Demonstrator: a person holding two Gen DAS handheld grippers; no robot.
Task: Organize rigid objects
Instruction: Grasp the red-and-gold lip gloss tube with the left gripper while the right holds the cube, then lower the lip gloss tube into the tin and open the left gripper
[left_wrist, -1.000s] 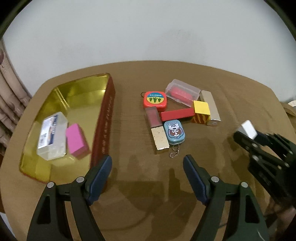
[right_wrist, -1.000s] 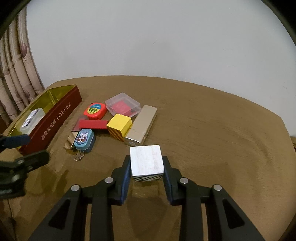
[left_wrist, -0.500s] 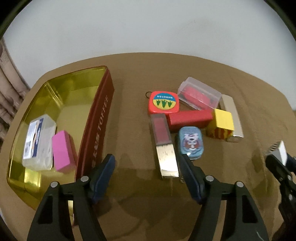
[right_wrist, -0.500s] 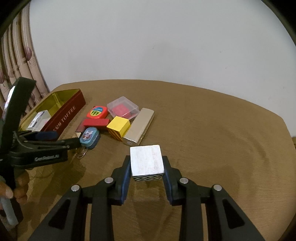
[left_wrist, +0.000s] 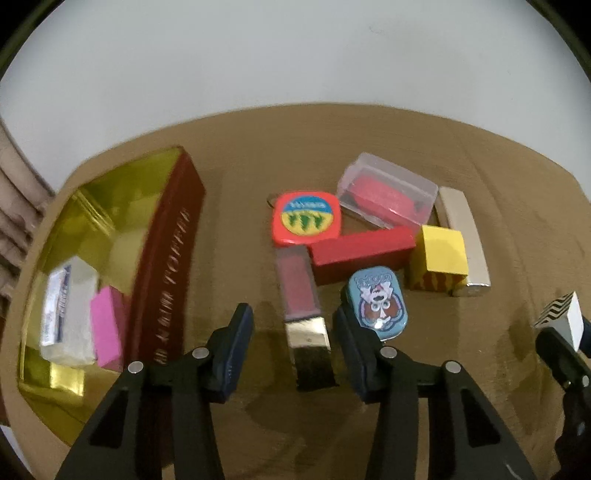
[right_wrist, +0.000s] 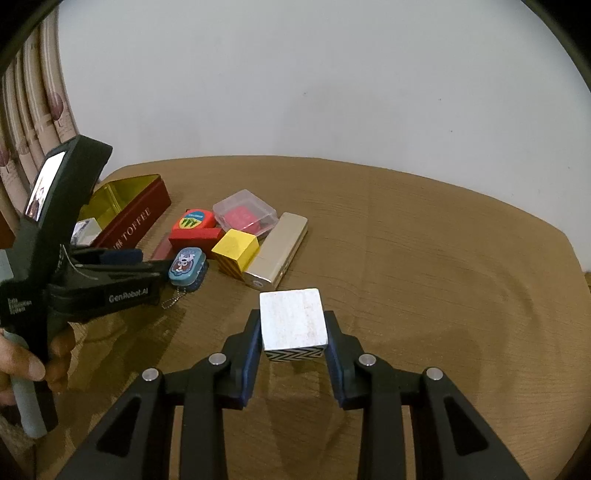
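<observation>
Left wrist view: over the tabletop (left_wrist: 240, 206) beside the toffee tin (left_wrist: 173, 258), our left tongs (left_wrist: 291, 347), closing, straddle the gold-capped lip gloss (left_wrist: 304, 310) untouched; crowding the blue tin (left_wrist: 376, 302) risks nudging it. Right tongs (right_wrist: 293, 354) clamp the white block (right_wrist: 293, 319).
</observation>
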